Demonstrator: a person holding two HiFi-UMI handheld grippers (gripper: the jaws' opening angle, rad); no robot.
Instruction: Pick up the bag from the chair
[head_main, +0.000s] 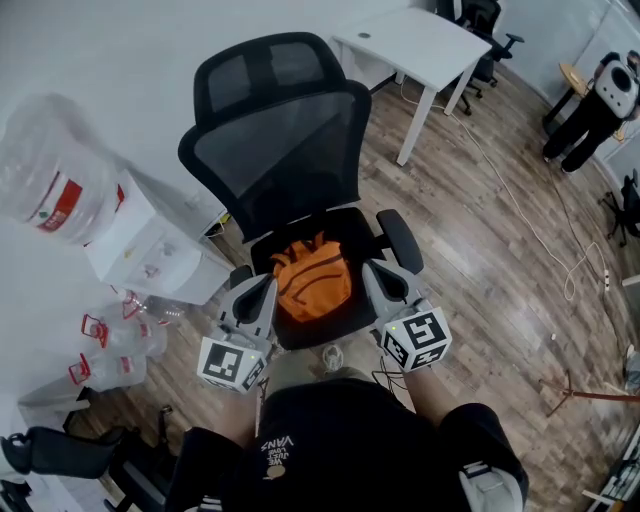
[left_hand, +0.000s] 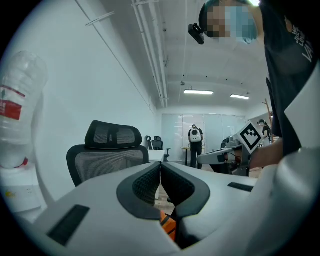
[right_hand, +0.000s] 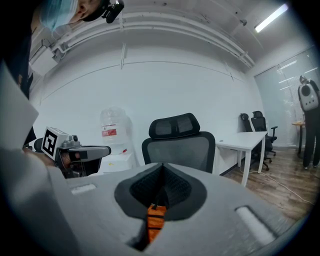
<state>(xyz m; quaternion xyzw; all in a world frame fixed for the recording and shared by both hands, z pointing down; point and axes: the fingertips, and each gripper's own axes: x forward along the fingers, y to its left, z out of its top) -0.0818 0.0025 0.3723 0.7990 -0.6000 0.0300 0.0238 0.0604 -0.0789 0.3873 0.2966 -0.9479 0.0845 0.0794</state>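
**Left tool (head_main: 262, 288) and right tool (head_main: 376, 270) both closed, flanking bag (head_main: 313, 280) on chair (head_main: 280, 150)**

Left tool: in the left gripper view its jaws (left_hand: 160, 169) sit pressed together with nothing between the pads. A sliver of orange shows below them. It points roughly level toward the chair's backrest.

Right tool: in the right gripper view its jaws (right_hand: 161, 171) are also together and grip nothing. An orange strap of the bag (right_hand: 155, 218) shows through the hollow beneath them. It is tipped slightly downward.

From the head view, each tool is held in front of the person. The marker cubes (head_main: 232, 362) are nearest the body, and the tips are at the front corners of the seat.

Bag: orange with dark seams, lying on the black seat between the two tools and close under the mesh backrest. Neither tool touches it, as far as the head view shows.

Surroundings: black mesh office chair with headrest. An armrest (head_main: 401, 240) is just beyond the right tool. A water dispenser (head_main: 150, 245) with its bottle (head_main: 48, 180) stands left of the chair against the wall. A white counter (head_main: 412, 45) stands behind the chair. A cable (head_main: 545, 240) trails over the wood floor (head_main: 480, 300). A person (head_main: 600, 100) stands far off at the right.
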